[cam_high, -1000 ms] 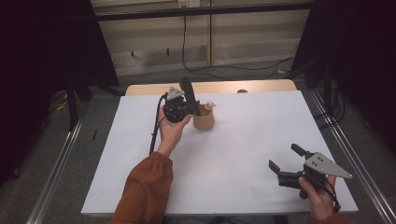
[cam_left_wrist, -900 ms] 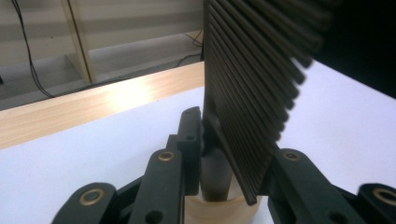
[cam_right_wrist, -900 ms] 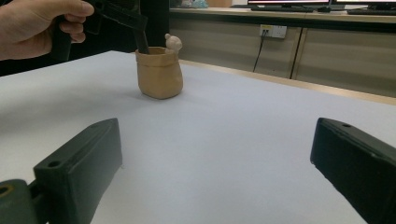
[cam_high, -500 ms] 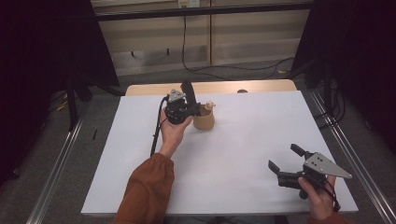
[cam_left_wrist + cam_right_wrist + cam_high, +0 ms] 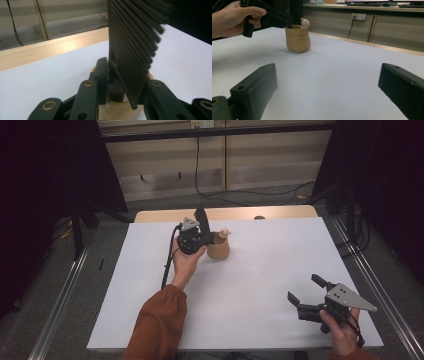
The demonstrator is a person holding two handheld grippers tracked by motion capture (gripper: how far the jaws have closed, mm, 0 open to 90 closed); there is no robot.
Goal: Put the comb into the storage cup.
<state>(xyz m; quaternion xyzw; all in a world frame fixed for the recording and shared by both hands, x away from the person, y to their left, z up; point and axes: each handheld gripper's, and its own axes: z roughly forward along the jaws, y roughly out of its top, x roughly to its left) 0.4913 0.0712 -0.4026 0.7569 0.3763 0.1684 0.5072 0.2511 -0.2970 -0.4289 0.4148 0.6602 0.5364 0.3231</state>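
A small tan, bag-shaped pot (image 5: pixel 219 249) with a rolled rim is seen standing upright on the white table top (image 5: pixel 260 265), toward its far side and near the light wooden edge strip (image 5: pixel 235 213). A pale, rounded knob-like piece (image 5: pixel 305 22) is seen at the pot's far rim; what it is cannot be told. The left gripper (image 5: pixel 206 232) is held just above and beside the pot, and in the left gripper view its jaws are seen closed on a black, ribbed, comb-like flat piece (image 5: pixel 132 47) whose lower end reaches into the pot's mouth. The right gripper (image 5: pixel 306 289) is held low over the near right part of the table, well apart from the pot, with its jaws spread wide and nothing between them.
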